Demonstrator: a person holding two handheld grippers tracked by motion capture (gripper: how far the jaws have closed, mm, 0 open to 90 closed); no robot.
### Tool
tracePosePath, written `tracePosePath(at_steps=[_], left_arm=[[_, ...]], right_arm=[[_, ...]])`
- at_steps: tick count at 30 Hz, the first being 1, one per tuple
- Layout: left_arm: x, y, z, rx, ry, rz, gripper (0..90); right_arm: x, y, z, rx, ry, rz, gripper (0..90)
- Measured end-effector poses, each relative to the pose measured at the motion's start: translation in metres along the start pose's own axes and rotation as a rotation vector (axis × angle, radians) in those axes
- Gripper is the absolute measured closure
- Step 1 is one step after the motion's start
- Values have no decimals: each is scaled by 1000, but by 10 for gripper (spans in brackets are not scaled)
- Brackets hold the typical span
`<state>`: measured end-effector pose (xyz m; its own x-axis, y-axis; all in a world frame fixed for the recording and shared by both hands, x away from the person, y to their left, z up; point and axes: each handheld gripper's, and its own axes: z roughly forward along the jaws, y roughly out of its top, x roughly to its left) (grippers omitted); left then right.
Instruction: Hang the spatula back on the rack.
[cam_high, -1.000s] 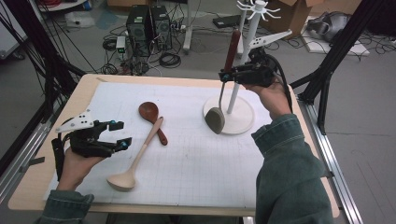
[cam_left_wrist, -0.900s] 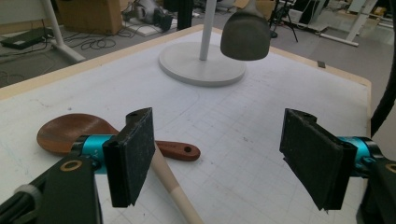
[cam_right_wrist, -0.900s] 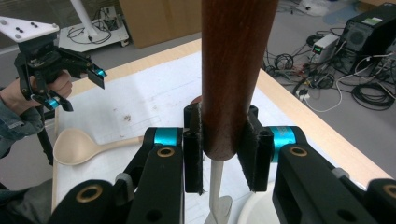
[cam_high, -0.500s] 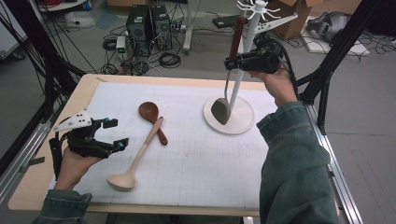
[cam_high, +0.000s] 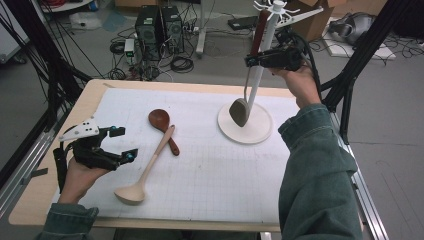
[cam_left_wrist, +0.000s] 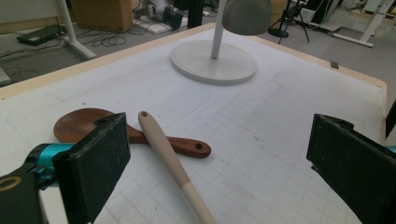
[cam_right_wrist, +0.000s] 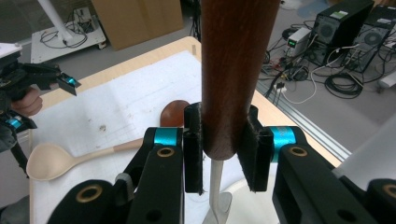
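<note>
My right gripper is raised over the back right of the table, shut on the dark brown handle of a ladle. The ladle's grey bowl hangs just above the round base of a white hook stand, beside its pole. My left gripper rests low at the table's left; its jaws have just been opening, with nothing between them. To its right a pale wooden spoon lies across the handle of a dark wooden spoon.
A white gridded mat covers most of the wooden table. Computer towers, cables and cardboard boxes sit on the floor behind. Black frame posts stand at both sides of the table.
My right hand has risen and carried the ladle up, so its bowl moved from the base's left rim to beside the pole. My left gripper's jaws stand wider; that hand stayed put.
</note>
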<state>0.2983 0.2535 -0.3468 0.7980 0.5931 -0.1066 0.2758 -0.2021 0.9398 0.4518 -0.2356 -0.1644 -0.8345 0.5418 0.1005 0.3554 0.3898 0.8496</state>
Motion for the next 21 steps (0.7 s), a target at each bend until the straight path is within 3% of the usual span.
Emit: tracePosePath(at_steps=[21], left_arm=[[-3, 1, 1, -11, -12, -2, 67]], right_arm=[[-1, -6, 0, -9, -34, -4, 731]])
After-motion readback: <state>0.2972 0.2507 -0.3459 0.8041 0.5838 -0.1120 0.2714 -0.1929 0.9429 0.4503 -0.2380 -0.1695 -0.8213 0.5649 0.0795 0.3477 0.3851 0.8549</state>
